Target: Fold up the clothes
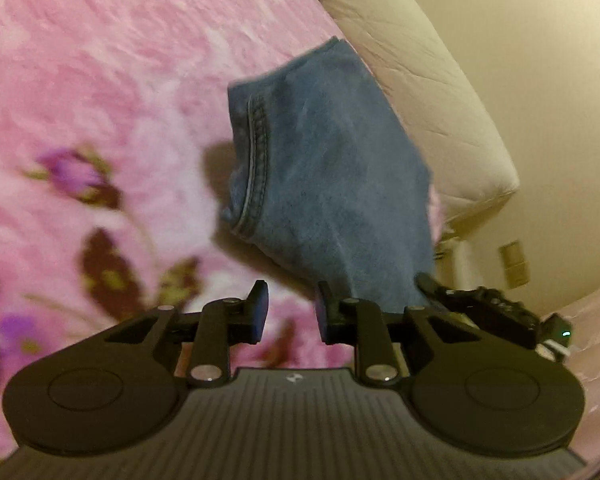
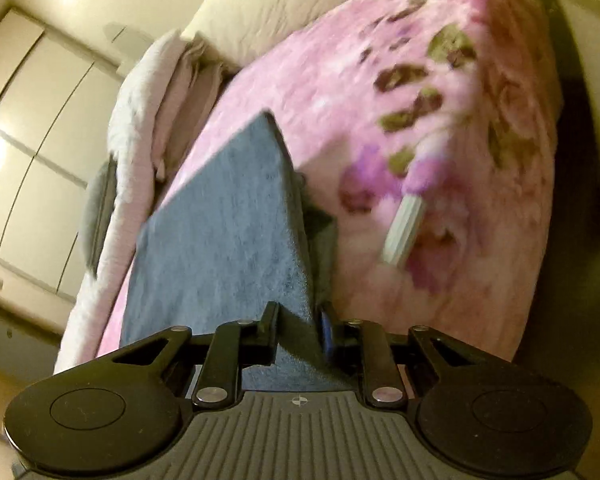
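Note:
A blue denim garment (image 1: pixel 324 176) hangs lifted above the pink floral blanket (image 1: pixel 100 80), with a stitched seam down its left edge. My left gripper (image 1: pixel 290 312) is open and empty, just below and left of the denim's lower end. The other gripper (image 1: pixel 480 304) shows at the right of the left wrist view, at the denim's lower edge. In the right wrist view my right gripper (image 2: pixel 298 328) is shut on a fold of the blue denim (image 2: pixel 228 224), which stretches away from the jaws over the pink blanket (image 2: pixel 440 100).
A cream mattress edge (image 1: pixel 420 88) runs along the right of the left wrist view. In the right wrist view, folded pale clothes (image 2: pixel 172 92) are piled at the bed's far side, a grey-white ribbed object (image 2: pixel 404 236) lies on the blanket, and wardrobe doors (image 2: pixel 32 140) stand at left.

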Demonstrator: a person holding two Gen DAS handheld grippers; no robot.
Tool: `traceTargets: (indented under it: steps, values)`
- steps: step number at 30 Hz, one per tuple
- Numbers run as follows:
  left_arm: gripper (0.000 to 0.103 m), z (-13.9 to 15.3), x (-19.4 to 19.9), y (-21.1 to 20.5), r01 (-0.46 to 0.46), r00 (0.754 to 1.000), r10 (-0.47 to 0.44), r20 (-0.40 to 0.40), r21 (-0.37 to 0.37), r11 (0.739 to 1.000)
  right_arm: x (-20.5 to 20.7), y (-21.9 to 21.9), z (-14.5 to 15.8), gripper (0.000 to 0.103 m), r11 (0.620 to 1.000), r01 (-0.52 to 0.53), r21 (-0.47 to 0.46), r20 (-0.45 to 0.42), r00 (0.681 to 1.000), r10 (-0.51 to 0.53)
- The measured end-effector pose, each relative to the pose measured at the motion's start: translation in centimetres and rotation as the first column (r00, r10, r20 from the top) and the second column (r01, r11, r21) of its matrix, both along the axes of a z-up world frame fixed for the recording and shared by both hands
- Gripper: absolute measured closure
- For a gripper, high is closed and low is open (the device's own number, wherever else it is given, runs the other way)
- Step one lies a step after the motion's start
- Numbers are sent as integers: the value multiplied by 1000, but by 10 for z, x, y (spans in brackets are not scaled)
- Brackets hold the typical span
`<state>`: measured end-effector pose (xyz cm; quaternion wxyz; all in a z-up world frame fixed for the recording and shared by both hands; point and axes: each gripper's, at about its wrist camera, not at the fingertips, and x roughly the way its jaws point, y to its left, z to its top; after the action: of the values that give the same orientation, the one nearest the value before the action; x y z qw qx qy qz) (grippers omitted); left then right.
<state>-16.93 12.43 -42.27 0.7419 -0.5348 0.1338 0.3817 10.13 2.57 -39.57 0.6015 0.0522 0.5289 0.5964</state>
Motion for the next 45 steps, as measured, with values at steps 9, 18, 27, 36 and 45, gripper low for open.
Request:
traceTargets:
  steps: [9,18,27,36,45]
  values:
    - [65,19,-12,37,-108,994,106,28,65,992,-8,-16,10,60,996,39,84,5,999,-39]
    - [87,14,-7,53,-54,993,42,106,112,992,-17,7,14,92,998,-46,50,149,988,38]
    - [86,-36,-21,75,-65,973,72,219,-42,997,-9,19,-14,95,998,-59,16,129,990,57]
    - [70,-22,-37,29,-86,970,82,229,6,996,-11,-33,-1,60,994,-3,107,94,996,-7]
    - [80,-21,-2,25,-3,993,-6,115,77,997,-18,-35,-19,77,995,52,84,16,998,-54]
